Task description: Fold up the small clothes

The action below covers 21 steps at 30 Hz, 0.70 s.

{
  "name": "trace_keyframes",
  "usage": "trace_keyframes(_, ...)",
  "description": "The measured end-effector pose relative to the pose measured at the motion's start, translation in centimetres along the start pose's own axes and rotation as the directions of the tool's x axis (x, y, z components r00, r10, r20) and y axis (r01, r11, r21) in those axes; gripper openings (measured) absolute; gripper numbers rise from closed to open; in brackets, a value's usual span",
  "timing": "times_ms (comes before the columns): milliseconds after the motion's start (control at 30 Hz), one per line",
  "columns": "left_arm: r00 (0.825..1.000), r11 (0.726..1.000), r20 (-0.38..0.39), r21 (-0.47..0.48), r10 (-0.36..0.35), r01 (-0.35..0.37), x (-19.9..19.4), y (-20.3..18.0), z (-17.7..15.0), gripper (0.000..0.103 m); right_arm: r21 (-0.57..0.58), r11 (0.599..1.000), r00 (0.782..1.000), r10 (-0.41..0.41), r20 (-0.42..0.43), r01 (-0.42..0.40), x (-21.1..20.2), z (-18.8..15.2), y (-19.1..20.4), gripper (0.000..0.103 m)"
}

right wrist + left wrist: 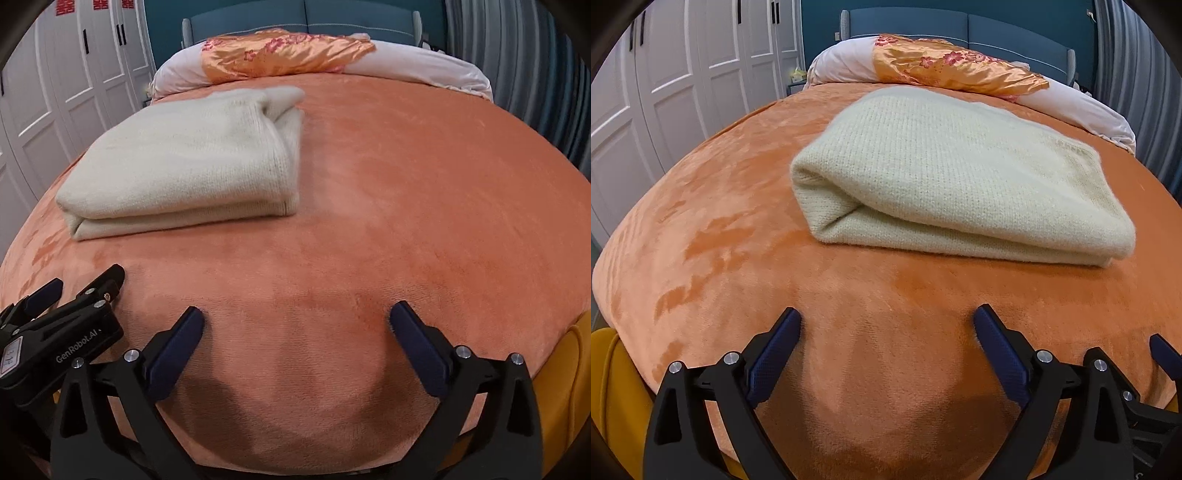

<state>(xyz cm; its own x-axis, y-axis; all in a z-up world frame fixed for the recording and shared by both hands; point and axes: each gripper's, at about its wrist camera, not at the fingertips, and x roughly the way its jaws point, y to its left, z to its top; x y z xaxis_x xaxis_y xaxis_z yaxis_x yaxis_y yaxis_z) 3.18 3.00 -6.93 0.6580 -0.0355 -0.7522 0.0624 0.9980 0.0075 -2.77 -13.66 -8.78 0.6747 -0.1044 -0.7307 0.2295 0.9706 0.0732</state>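
A cream knitted garment (945,173) lies folded in a neat stack on the orange bedspread (738,221). In the right wrist view the garment (192,162) is at the upper left. My left gripper (887,321) is open and empty, low over the bedspread, near the bed's front edge, apart from the garment. My right gripper (295,317) is open and empty, also near the front edge, to the right of the garment. The left gripper's body (55,325) shows at the lower left of the right wrist view.
A white pillow roll with an orange flowered satin cover (945,62) lies along the blue headboard (960,26). White wardrobe doors (665,74) stand to the left. Grey curtains (535,55) hang to the right. A yellow sheet (609,369) shows at the bed's front edge.
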Motion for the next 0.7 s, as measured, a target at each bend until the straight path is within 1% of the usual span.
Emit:
trace_keyframes(533,1.0,1.0,0.0,0.0,-0.001,0.001,-0.02,0.05,0.02,0.093,-0.001,1.0,1.0,-0.002,0.0,0.002,0.01,-0.04,0.02,0.098)
trace_keyframes(700,1.0,1.0,-0.015,-0.002,0.011,-0.011,-0.27,0.05,-0.11,0.092,-0.008,1.0,1.0,0.001,0.007,-0.001,-0.09,-0.17,0.21,0.098)
